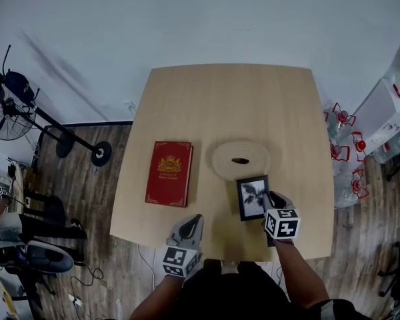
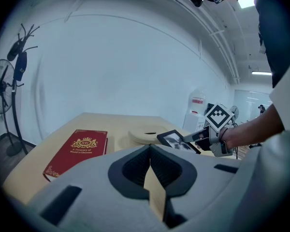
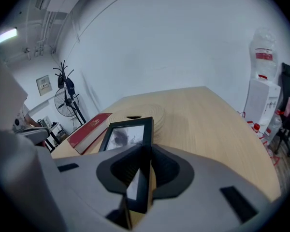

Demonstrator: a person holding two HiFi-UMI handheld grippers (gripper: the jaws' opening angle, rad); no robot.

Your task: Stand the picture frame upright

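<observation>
We held our left gripper [image 1: 190, 227] over the near edge of the desk [image 1: 227, 99], left of its middle, pointing forward and slightly down; its jaws were brought together, tip against tip, with nothing between them; our left forearm [image 1: 153, 302] ran back from it toward our body. Our right gripper [image 1: 269, 201] hung just inside the near edge, toward the right corner, angled more steeply down; its jaws were clamped on the right side of the picture frame [image 1: 253, 197]; our right forearm [image 1: 299, 279] reached in from below, bare to the wrist.
</observation>
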